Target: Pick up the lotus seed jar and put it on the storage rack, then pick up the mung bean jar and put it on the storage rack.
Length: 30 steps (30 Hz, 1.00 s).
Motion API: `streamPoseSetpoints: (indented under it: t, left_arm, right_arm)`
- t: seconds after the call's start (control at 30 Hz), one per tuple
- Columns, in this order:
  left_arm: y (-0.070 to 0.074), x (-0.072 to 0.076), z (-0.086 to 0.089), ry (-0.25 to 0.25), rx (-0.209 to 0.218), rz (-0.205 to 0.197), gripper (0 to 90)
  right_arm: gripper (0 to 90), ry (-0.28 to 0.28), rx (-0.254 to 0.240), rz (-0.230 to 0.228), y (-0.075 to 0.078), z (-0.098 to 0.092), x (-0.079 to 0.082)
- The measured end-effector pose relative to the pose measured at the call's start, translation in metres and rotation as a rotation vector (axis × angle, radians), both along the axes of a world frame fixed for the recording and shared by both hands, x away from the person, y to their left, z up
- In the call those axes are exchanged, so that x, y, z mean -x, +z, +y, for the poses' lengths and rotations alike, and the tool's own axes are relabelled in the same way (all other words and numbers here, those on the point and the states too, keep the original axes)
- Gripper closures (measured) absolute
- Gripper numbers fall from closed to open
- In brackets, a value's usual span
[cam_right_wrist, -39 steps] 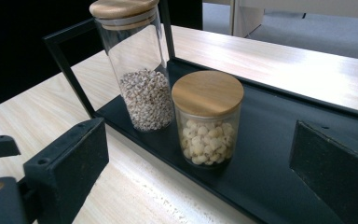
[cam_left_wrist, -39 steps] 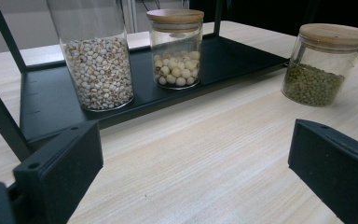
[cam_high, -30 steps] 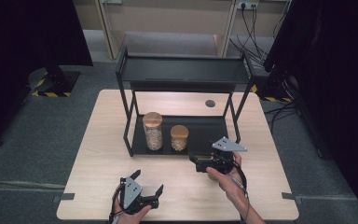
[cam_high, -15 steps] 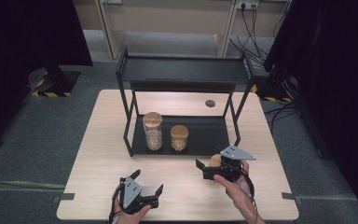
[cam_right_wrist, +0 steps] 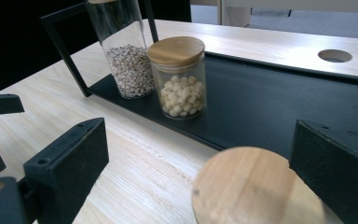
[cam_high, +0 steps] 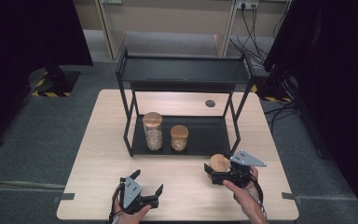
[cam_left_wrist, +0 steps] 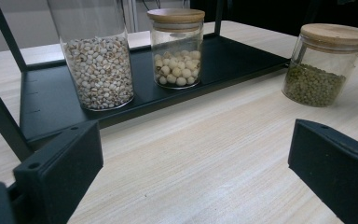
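Observation:
A black two-level rack (cam_high: 182, 70) stands mid-table. On its lower shelf (cam_high: 209, 135) are a tall jar of pale grains (cam_high: 152, 130) and a short jar of whitish beans (cam_high: 179, 137), both with wooden lids. A third jar (cam_high: 219, 163), of green beans (cam_left_wrist: 324, 65), stands on the table in front of the rack. My right gripper (cam_high: 214, 171) is open, its jaws spread on either side of this jar's lid (cam_right_wrist: 256, 186). My left gripper (cam_high: 148, 181) rests open near the front edge with nothing between its jaws, and its view takes in all three jars.
A round hole (cam_high: 209, 103) sits in the tabletop behind the rack. The rack's upper shelf holds nothing. Bare wood lies between the two grippers. Cables (cam_high: 251, 42) and dark curtains surround the table on the floor.
My right gripper has drawn back from the rack toward the near edge, with the green-bean jar between its jaws. The left gripper has stayed put.

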<state>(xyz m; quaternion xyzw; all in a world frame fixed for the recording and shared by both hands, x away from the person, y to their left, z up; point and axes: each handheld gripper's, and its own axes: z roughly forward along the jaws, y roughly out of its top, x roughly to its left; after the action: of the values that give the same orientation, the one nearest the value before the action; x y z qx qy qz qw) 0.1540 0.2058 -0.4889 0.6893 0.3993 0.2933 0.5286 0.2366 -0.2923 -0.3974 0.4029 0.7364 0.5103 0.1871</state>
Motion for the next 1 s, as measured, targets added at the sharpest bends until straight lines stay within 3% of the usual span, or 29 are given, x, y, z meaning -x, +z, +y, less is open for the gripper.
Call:
streamPoseSetpoints:
  t: [1.0]
  left_arm:
    - [0.0, 0.0, 0.0, 0.0, -0.004, 0.0, 2.6]
  right_arm:
    - [5.0, -0.05, 0.007, 0.037, -0.019, -0.025, 0.014]
